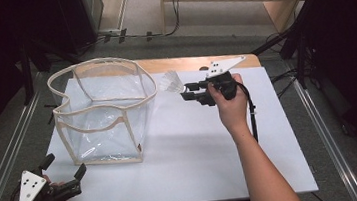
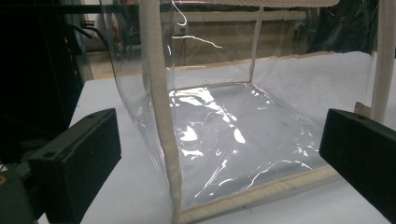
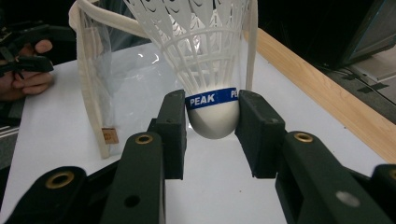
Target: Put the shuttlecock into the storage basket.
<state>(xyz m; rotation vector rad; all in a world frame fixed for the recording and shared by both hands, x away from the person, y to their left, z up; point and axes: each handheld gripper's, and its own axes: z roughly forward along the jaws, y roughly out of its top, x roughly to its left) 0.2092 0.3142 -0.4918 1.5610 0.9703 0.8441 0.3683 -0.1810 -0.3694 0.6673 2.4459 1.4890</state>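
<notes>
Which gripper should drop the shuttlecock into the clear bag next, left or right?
Right, most likely. The right gripper is already shut on the shuttlecock, close beside the clear bag rim. The left gripper is open, holding nothing, low at the bag's near corner.

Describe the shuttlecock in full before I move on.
The shuttlecock has a white rounded cork head, a blue band reading PEAK and a white ribbed plastic-looking skirt. The right gripper is shut on its head, both pads pressing the sides, skirt pointing away toward the clear bag. It hangs above the table, beside the bag's rim.
</notes>
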